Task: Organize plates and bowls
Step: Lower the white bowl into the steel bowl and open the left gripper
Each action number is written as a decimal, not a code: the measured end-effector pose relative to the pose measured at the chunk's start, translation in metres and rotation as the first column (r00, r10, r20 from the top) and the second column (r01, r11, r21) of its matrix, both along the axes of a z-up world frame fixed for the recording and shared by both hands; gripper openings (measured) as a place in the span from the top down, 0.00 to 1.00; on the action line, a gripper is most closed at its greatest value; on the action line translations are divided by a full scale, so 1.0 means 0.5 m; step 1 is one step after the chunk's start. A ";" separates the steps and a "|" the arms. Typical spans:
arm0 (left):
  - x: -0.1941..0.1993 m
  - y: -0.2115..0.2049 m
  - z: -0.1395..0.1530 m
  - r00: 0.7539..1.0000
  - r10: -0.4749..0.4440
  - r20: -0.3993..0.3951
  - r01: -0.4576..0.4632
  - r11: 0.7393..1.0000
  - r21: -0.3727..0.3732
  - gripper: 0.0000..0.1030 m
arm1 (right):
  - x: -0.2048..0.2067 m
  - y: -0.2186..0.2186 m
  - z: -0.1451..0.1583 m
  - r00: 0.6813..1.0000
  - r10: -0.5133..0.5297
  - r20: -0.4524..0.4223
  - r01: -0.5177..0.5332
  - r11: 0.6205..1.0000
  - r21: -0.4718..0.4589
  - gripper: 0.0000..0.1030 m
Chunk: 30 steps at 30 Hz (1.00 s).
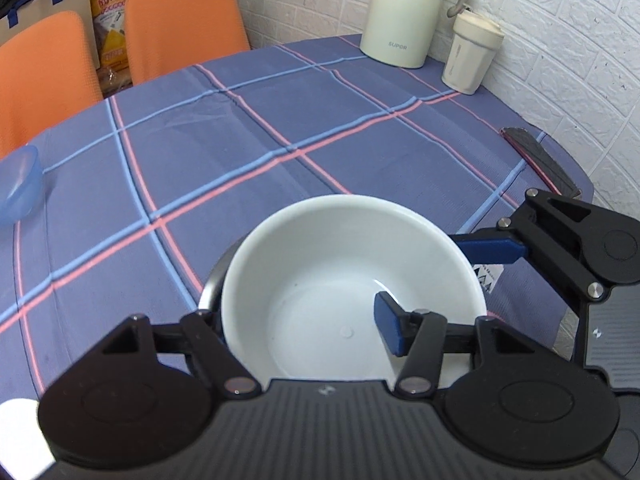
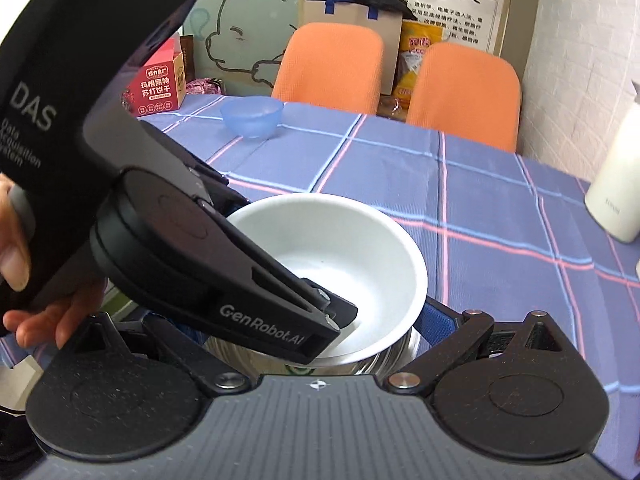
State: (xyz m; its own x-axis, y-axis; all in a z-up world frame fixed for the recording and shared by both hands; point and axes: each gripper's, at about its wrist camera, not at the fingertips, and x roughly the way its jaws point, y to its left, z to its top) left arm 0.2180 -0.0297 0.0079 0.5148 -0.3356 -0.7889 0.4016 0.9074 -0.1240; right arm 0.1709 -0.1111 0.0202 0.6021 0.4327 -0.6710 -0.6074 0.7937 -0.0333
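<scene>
Stacking looked partly done: the round white plastic bowl (image 1: 352,280) sat nested in a shiny steel bowl (image 2: 384,354), whose rim showed as a dark crescent at the white one's left edge in the left wrist view and as polished metal beneath it in the right wrist view. The pair rested on the blue checked tablecloth (image 1: 248,148) near the front of the table.

The left gripper (image 1: 304,320) straddled the white bowl's near wall with its jaws parted: one blue pad hung inside the bowl, apart from the wall, while the other finger stayed outside (its pad hidden behind the rim). I judged that grip released. The right gripper (image 2: 304,328) reached around the stack from the other side; one blue pad lay close against the steel bowl's flank, the opposite finger was hidden behind the left tool, so whether it clamped anything could not be told.

Left to do, by my reading: the translucent blue plastic bowl (image 2: 251,115) stood alone at the far edge, well apart from the stack. No plates were visible.
</scene>
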 end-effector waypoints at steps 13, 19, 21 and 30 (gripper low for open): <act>-0.015 0.023 0.016 0.999 0.032 0.016 -0.032 0.999 -0.004 0.28 | -0.029 -0.033 -0.026 0.999 -0.035 0.011 0.035 0.999 -0.039 0.14; -0.045 0.036 0.031 0.997 0.052 0.050 -0.052 0.999 -0.003 0.28 | -0.059 -0.076 -0.015 0.997 -0.070 -0.031 0.071 0.997 0.034 0.14; -0.051 0.037 0.032 0.997 0.060 0.058 -0.060 0.998 0.002 0.28 | -0.074 -0.085 -0.015 0.997 -0.073 -0.035 0.075 0.996 0.055 0.14; -0.060 0.069 0.042 0.994 0.082 0.076 -0.083 0.997 0.003 0.28 | -0.066 -0.099 -0.022 0.989 -0.119 -0.085 0.127 0.987 0.098 0.14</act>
